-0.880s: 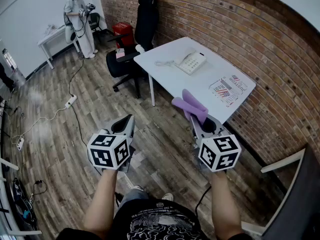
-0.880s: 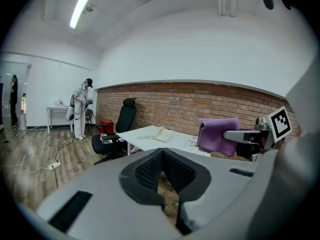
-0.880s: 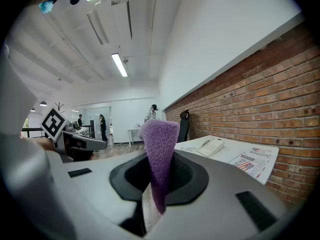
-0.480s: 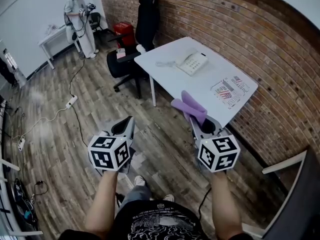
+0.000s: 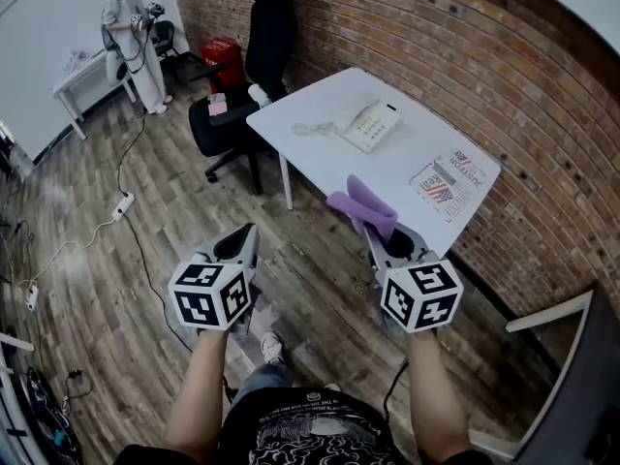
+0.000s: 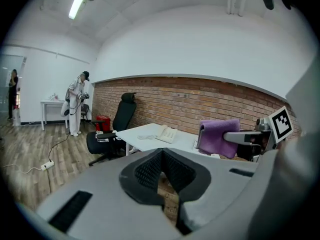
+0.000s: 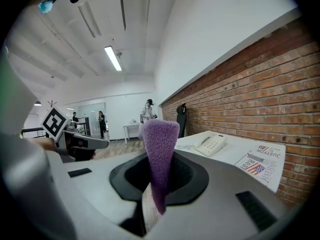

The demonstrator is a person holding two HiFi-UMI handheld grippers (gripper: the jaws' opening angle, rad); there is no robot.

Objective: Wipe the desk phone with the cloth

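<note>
Cloth (image 5: 363, 204), purple and folded, is sticking up out of the right gripper (image 5: 376, 232), whose jaws are pinching its lower end. In the right gripper view the cloth (image 7: 159, 149) is rising from the seam where the two jaws (image 7: 148, 196) are pressing on it. The cloth is hanging in the air just off the near edge of the white table (image 5: 387, 168), not touching it.

The desk phone (image 5: 369, 124) is lying on the table towards its far side, handset in its cradle, with its cord (image 5: 310, 129) trailing over the table top towards the table's left end. A printed newspaper (image 5: 448, 177) is lying flat on the table's right end, well apart from the phone.

The left gripper (image 5: 244, 240) is hovering off the table's near-left side, over the wood floor. Its jaws are sitting together with nothing between them, as the left gripper view (image 6: 167, 194) is showing.

A black office chair (image 5: 269, 27) is standing at the table's left end. A brick wall (image 5: 484, 66) is running along the table's far side. A person (image 5: 131, 37) is standing well beyond the table's left end.
</note>
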